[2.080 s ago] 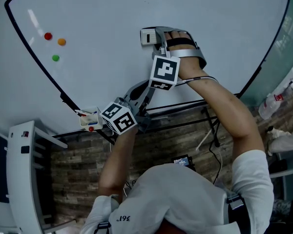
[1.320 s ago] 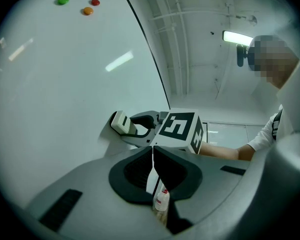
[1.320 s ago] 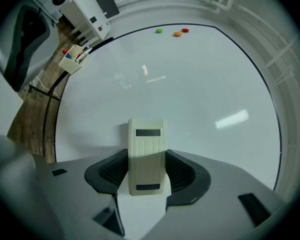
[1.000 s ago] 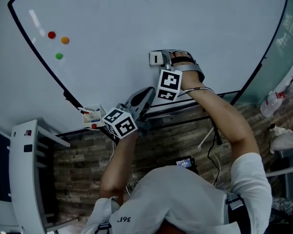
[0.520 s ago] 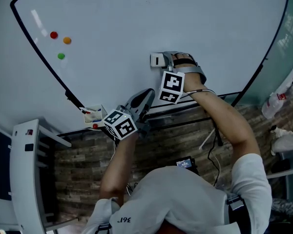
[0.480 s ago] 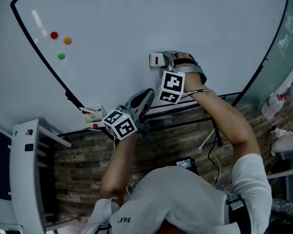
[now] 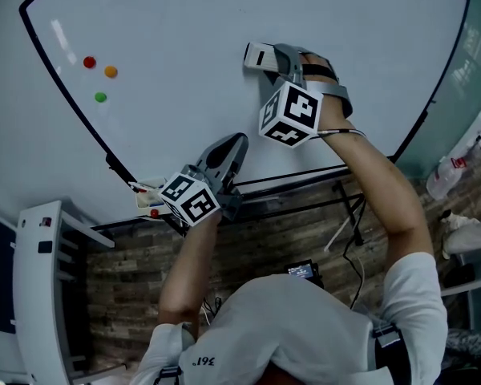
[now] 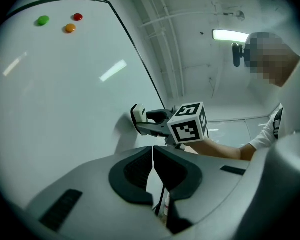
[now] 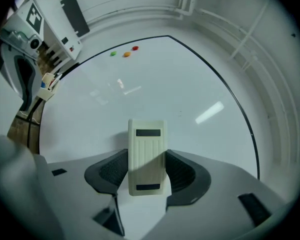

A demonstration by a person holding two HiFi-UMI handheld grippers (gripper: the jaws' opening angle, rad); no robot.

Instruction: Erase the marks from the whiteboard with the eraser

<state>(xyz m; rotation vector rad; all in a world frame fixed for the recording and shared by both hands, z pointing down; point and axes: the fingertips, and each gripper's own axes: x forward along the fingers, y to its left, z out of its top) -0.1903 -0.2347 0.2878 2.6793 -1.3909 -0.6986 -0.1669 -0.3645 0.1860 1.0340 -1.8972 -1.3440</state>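
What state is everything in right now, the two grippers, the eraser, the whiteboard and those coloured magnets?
Right gripper: shut on the eraser.
Left gripper: shut, holding nothing, off the board.
Eraser: held, face against the whiteboard.
Whiteboard: no marker strokes visible.
Red magnet, orange magnet, green magnet: stuck on the board, apart from the eraser.

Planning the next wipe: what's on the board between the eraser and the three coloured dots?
Nothing: that stretch of board is bare from eraser to dots. Head view and right gripper view both show it.
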